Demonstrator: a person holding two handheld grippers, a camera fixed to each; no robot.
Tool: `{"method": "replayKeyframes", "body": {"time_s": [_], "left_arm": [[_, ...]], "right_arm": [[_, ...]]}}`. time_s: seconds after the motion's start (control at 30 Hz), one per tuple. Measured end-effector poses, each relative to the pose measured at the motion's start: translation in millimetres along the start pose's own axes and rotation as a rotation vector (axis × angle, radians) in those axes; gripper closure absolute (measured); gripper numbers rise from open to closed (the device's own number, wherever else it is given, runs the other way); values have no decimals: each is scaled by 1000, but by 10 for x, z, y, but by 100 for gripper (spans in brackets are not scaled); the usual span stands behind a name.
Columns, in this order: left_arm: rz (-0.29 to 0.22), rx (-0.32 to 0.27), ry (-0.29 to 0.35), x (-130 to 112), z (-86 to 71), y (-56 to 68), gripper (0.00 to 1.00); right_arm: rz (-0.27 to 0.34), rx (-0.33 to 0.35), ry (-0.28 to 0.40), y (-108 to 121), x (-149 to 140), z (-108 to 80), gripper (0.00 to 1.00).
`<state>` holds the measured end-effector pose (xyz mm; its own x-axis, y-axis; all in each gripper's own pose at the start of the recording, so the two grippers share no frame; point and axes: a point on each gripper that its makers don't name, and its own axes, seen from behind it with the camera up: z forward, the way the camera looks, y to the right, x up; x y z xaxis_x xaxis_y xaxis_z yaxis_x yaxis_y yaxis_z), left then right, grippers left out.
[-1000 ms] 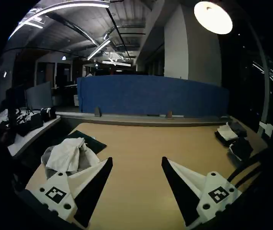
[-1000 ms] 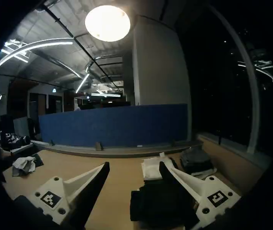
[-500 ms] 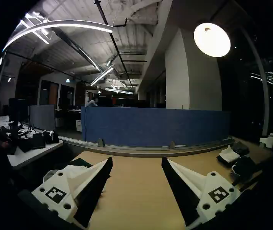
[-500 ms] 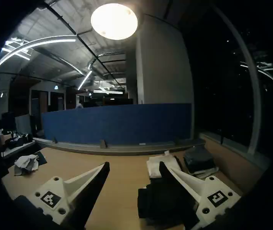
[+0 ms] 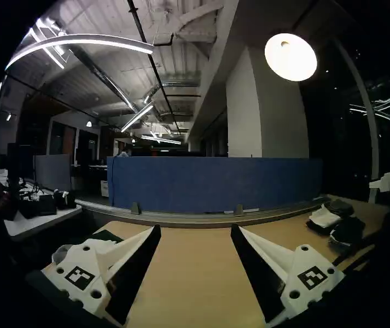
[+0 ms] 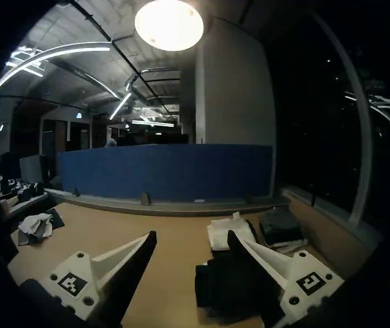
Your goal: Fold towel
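Observation:
A crumpled pile of white and grey towels (image 6: 35, 226) lies on a dark cloth at the left end of the wooden table (image 6: 173, 235); in the left gripper view its edge (image 5: 63, 252) peeks out behind my left finger. My left gripper (image 5: 195, 240) hangs open over bare table with nothing between its fingers. My right gripper (image 6: 190, 243) is open too, above the table near stacks of folded towels: a white one (image 6: 223, 231), a dark one (image 6: 225, 281) in front and a grey one (image 6: 279, 225) to the right.
A blue partition (image 5: 211, 183) runs along the table's far edge. The folded stacks (image 5: 334, 218) sit at the right end in the left gripper view. A side desk with dark gear (image 5: 36, 208) stands to the left. A dark window (image 6: 326, 153) lines the right.
The left gripper's view has tilted upward, so the crumpled towel pile dropped behind its left finger. The right gripper's view shifted only slightly. Both grippers stayed open.

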<state>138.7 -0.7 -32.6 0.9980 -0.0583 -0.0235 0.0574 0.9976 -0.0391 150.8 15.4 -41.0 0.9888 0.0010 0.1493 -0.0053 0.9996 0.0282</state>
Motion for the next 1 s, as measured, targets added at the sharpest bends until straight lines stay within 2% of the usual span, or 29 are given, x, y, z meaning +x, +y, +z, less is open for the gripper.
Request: {"method": "replayKeyframes", "body": {"time_s": [0.3, 0.6, 0.8, 1.0], "left_arm": [[23, 16, 17, -348, 44, 11, 5], [45, 44, 32, -684, 86, -53, 5], [25, 56, 42, -878, 138, -92, 5], [13, 49, 35, -1074, 197, -31, 5]], "right_arm": [[-41, -16, -34, -4, -29, 103, 0], [-71, -30, -53, -58, -89, 288, 0], [-105, -19, -46, -196, -79, 393, 0], [-117, 2, -36, -351, -88, 471, 0]]}}
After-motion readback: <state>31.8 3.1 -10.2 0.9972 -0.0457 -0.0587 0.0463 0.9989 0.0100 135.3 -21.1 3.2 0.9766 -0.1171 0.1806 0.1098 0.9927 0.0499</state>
